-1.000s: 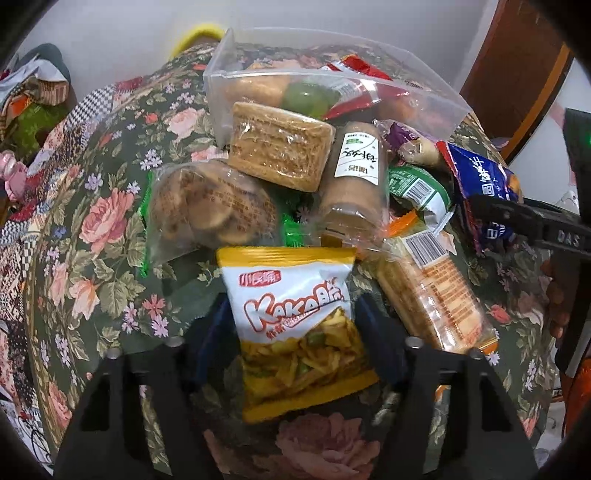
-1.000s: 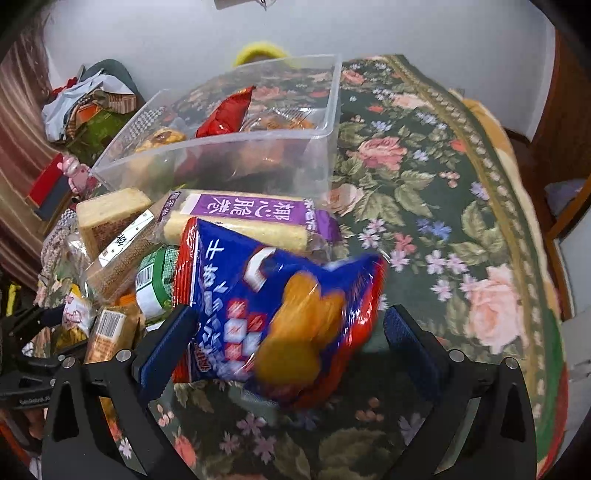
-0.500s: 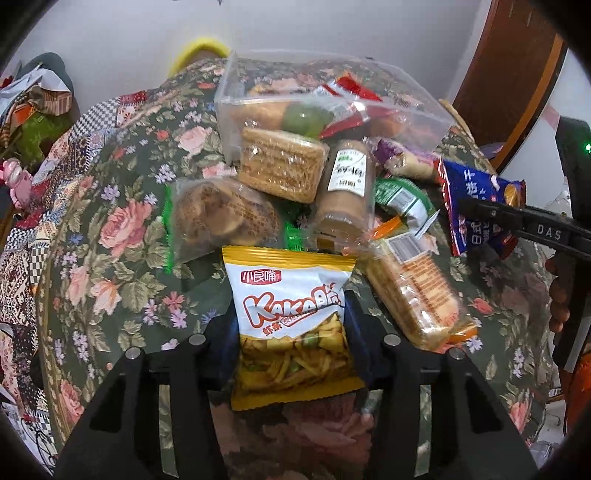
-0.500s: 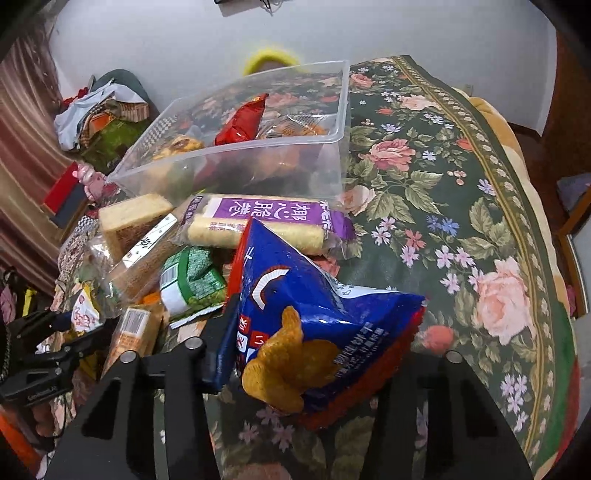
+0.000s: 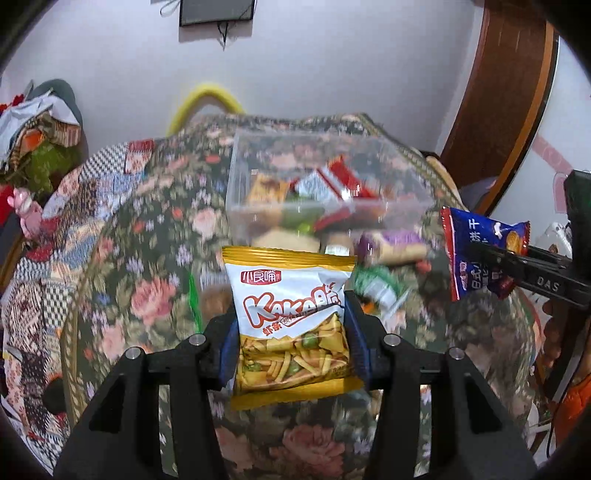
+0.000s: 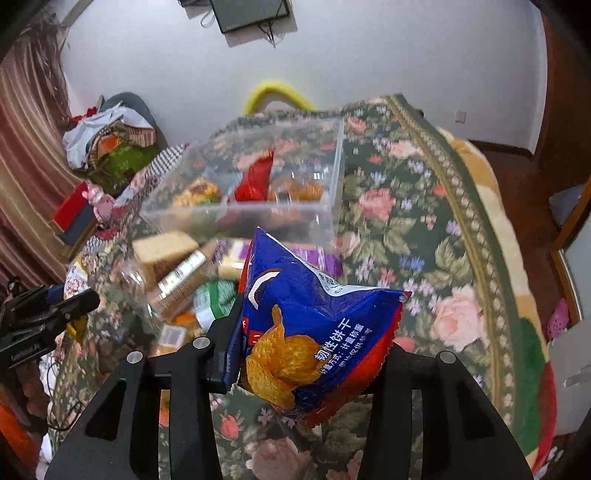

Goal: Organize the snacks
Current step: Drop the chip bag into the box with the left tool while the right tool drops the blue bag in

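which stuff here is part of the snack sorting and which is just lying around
Part of the job:
- yellow chips bag, in the left tool
- blue biscuit bag, in the right tool, jaws closing on it
- clear bin, some snacks already inside
- loose snack pile in front of the bin

Just lying about:
- clothes heap
- yellow hoop
- wall screen

The yellow snack bag reads "KaKaBei" and "小良嘴"; the blue biscuit bag reads "韧性饼干"; the right gripper bears "DAS".

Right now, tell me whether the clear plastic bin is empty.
Not empty: through the clear plastic bin, a red packet and other wrapped snacks show inside.
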A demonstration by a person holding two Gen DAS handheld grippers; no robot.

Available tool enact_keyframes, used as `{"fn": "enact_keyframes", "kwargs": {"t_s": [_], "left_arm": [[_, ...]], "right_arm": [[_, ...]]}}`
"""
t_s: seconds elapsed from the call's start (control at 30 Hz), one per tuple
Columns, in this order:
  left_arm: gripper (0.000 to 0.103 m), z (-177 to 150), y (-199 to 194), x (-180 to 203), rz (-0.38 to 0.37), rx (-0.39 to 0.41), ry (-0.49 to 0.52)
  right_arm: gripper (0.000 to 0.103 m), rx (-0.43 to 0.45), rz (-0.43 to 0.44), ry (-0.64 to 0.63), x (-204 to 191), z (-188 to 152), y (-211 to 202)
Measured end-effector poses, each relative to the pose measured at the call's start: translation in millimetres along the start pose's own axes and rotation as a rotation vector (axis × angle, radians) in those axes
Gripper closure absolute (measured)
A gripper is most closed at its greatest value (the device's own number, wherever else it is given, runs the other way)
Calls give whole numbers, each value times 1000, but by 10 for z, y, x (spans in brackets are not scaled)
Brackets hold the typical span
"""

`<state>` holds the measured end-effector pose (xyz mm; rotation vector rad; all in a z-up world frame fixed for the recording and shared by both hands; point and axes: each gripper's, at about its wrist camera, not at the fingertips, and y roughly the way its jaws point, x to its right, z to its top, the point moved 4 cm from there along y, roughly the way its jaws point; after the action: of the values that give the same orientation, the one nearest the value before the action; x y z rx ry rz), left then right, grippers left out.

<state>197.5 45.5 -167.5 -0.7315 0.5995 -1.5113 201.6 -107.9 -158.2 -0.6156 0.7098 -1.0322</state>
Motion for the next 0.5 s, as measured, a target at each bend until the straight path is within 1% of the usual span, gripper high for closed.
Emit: {"fn": "enact_keyframes", "kwargs": {"t_s": [0.2,0.3,0.4,0.5], "left_arm": [[53,382,36,-8,10,43,-8],[53,584,62,-16,2,65,-15],[53,768,118,-11,-13,77,-27],[53,923,213,12,-8,87,-20]], "right_arm": [[63,83,-5,-5,-27,296,-148],[63,123,-5,-9,-47,461,-208],[63,157,-10,-14,-72,599,-238],[62,180,-14,-15,-75,757,-195]]}}
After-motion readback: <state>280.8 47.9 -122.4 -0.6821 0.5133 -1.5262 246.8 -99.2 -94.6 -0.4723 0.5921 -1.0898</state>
